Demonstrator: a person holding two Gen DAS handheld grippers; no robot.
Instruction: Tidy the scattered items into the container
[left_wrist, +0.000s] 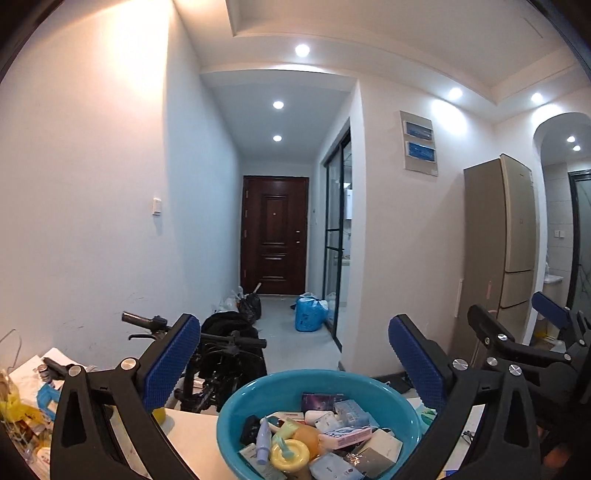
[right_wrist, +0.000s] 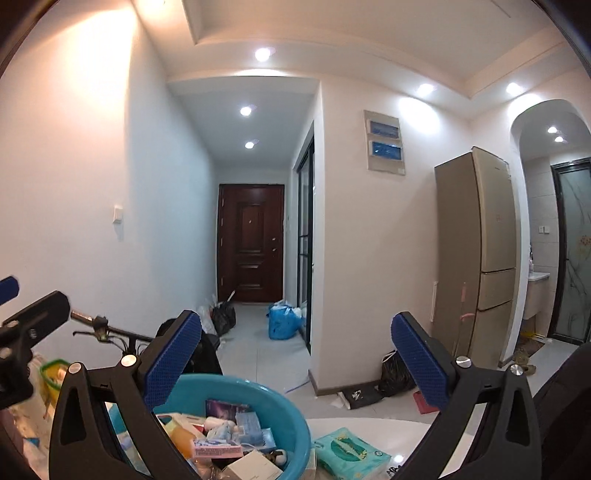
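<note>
Basin (left_wrist: 236, 424) on the white surface (left_wrist: 192, 435) looks heaped with small items; a green tissue pack (right_wrist: 351, 452) lies beside it. Both grippers, left (left_wrist: 295, 369) and right (right_wrist: 295, 365), hover with fingers wide apart, holding nothing.

Items (left_wrist: 325, 439) lie in the basin (left_wrist: 258, 391); tissue pack (right_wrist: 351, 456) just right of it.
</note>
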